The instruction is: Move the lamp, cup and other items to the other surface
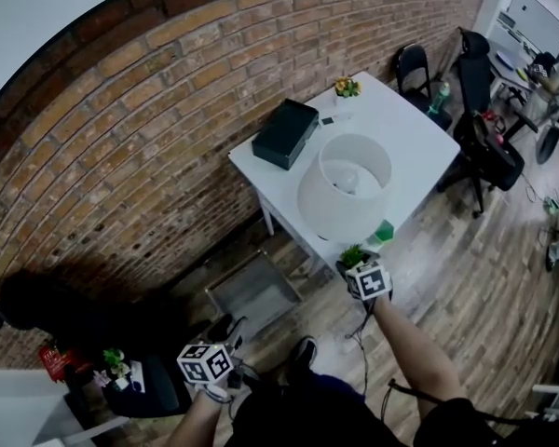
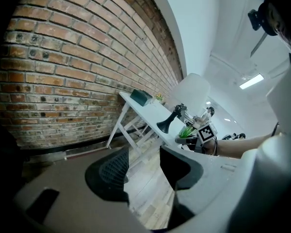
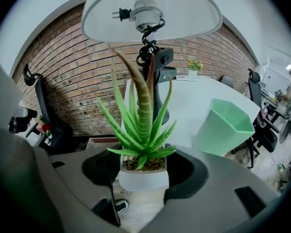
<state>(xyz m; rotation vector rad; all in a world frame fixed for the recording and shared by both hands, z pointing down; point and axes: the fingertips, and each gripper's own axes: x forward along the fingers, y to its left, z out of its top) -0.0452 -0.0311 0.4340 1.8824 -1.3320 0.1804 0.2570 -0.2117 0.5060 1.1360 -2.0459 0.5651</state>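
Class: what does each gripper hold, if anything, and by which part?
The right gripper holds the small potted aloe by the sides of its white pot. The left gripper holds nothing; its jaws stand apart.

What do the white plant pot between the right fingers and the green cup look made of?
The plant pot: matte white, no gloss; plastic or unglazed ceramic, can't tell. The green cup: smooth faceted mint walls, soft sheen; probably plastic.
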